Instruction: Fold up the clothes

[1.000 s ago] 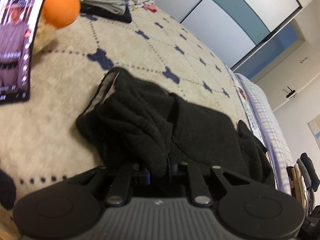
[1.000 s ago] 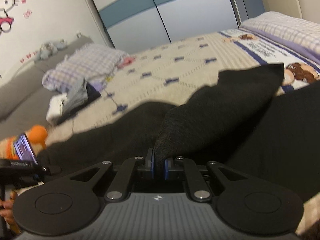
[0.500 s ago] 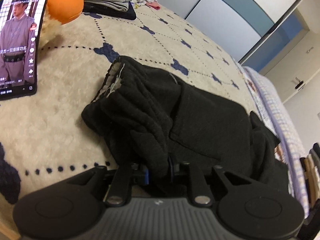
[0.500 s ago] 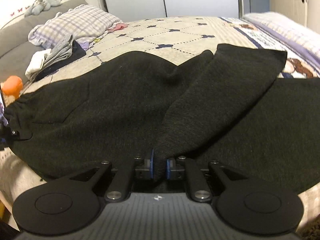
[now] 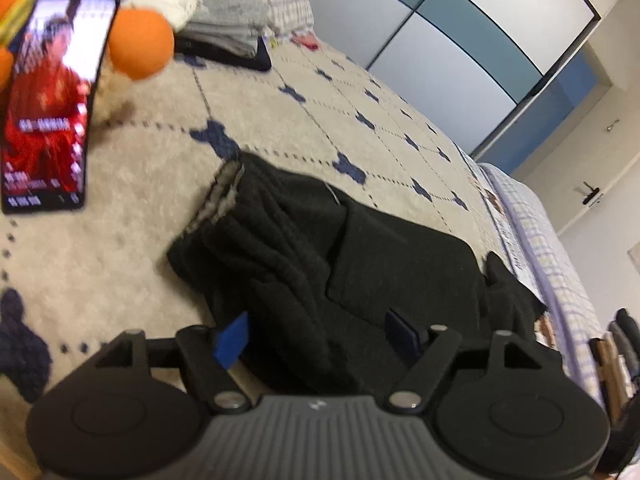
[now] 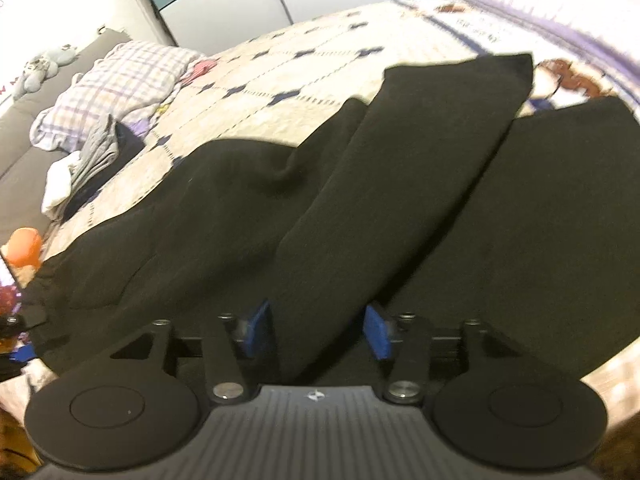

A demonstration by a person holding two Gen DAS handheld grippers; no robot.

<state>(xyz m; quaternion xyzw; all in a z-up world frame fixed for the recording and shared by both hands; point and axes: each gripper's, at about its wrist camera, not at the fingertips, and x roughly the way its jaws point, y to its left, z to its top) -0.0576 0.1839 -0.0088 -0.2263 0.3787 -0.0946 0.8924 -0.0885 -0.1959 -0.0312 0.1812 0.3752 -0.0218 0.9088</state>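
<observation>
I am working in a home bedroom. A bed [image 5: 280, 112] is spreading out ahead of me under a cream quilt dotted with navy shapes, a plaid pillow [image 6: 120, 76] is lying at its head, and folded laundry [image 5: 224, 32] is sitting beside it. A sliding wardrobe [image 5: 460, 28] with blue and white panels is lining the wall, and a plush toy [image 6: 44, 68] is resting on the grey headboard.

One black garment [image 5: 380, 264] lies on one patterned bedspread [image 5: 280, 120], with one phone [image 5: 48, 104], one orange ball [image 5: 138, 44], one checked pillow [image 6: 116, 88] (partly hidden), and two grippers, left gripper [image 5: 320, 338] and right gripper [image 6: 318, 330].
</observation>
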